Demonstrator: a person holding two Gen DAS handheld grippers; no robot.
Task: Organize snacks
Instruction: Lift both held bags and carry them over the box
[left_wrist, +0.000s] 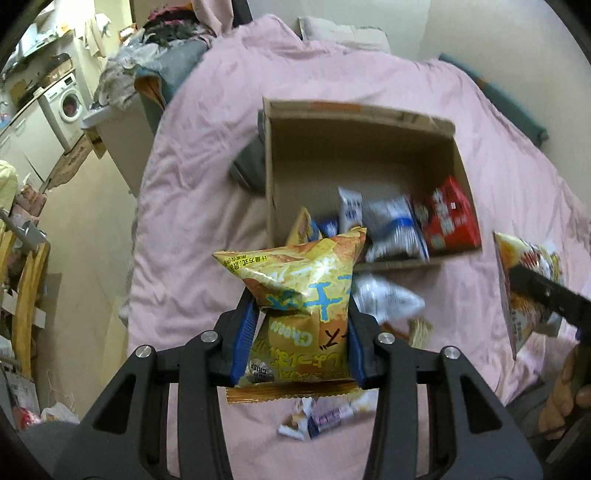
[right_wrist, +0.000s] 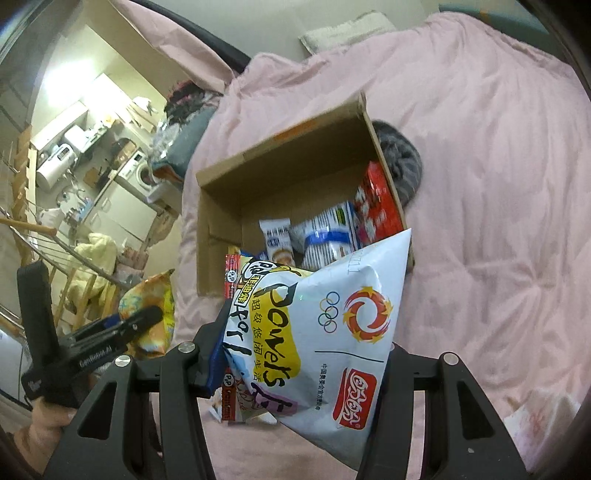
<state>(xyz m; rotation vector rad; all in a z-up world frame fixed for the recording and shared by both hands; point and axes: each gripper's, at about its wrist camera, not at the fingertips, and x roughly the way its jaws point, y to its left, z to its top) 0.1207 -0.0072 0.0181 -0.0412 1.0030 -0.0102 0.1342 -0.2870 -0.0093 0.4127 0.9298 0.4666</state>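
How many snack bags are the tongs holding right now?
2. The left tongs pinch a yellow chip bag; the right tongs pinch a white chip bag. Both hang near the cardboard box.

One cardboard box, two held snack bags, one red packet

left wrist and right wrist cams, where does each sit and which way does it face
Left wrist: on the left tool, looking down at the cardboard box on the pink bedding; its fingers clamp a yellow snack bag.
Right wrist: on the right tool, facing the box from another side; it clamps a white snack bag.
Shared: box, bedding, washing machine, and each view shows the other tool.
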